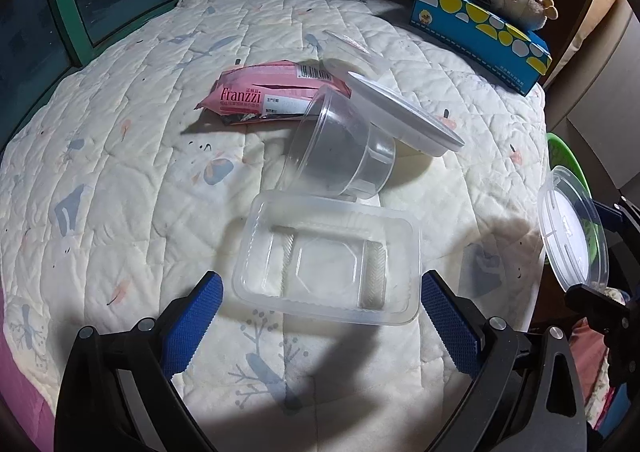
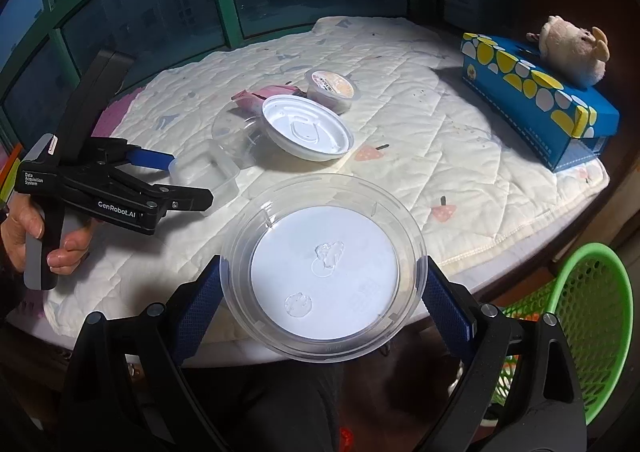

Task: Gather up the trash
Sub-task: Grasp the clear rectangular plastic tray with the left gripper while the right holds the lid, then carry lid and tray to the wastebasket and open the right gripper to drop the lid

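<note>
Right gripper (image 2: 322,276): jaws clamp round lid (image 2: 326,266), beside green basket (image 2: 580,328) (presumably the bin).
Left gripper (image 1: 322,292): jaws spread, straddling rectangular tray (image 1: 328,260), ready to pinch.

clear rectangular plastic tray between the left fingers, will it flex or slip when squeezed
The clear rectangular plastic tray looks thin-walled and empty, so it is probably very light and may bow inward when the left hand-held gripper closes across it. Its smooth, glossy rim could slip, though the ribbed blue pads should help. On the soft white quilt it would likely skid if pushed.
</note>
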The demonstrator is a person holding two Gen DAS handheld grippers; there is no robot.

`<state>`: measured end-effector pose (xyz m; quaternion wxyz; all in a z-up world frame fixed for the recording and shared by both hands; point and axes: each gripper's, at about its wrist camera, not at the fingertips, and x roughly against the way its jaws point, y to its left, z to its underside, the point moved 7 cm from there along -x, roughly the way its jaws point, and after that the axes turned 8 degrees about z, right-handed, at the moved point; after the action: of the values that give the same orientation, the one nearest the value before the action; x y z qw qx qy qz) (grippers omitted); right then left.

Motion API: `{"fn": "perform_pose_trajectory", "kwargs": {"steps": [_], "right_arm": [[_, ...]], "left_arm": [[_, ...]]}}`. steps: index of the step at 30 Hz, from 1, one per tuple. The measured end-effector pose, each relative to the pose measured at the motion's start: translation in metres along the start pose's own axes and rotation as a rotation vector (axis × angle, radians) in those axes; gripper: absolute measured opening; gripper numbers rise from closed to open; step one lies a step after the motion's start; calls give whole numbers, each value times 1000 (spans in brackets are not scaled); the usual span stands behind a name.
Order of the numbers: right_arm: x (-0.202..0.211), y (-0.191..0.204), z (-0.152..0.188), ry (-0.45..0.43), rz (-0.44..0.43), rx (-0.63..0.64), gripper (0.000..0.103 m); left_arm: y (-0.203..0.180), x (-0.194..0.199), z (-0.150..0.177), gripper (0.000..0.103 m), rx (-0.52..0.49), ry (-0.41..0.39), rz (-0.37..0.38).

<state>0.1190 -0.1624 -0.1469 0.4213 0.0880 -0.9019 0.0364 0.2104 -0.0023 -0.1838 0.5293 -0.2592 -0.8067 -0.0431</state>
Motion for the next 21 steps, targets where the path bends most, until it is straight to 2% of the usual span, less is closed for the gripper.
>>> {"fn": "perform_pose_trajectory", "kwargs": {"steps": [8, 9, 10, 16, 21], "right_arm": [[4, -4, 2, -5, 2, -14, 92], [4, -5, 3, -3, 3, -19, 92], [5, -7, 3, -4, 5, -24, 92], [10, -19, 8, -8, 7, -69, 92], [21, -40, 12, -24, 32, -116, 92]], "left_arm": [[-4, -6, -6, 95, -26, -26, 4], [-4, -5, -5, 94, -31, -35, -3], [-5, -5, -5, 87, -33, -38, 0], [-5, 5, -2, 87, -7, -65, -18], [-11, 25, 5, 87, 32, -93, 13]]}}
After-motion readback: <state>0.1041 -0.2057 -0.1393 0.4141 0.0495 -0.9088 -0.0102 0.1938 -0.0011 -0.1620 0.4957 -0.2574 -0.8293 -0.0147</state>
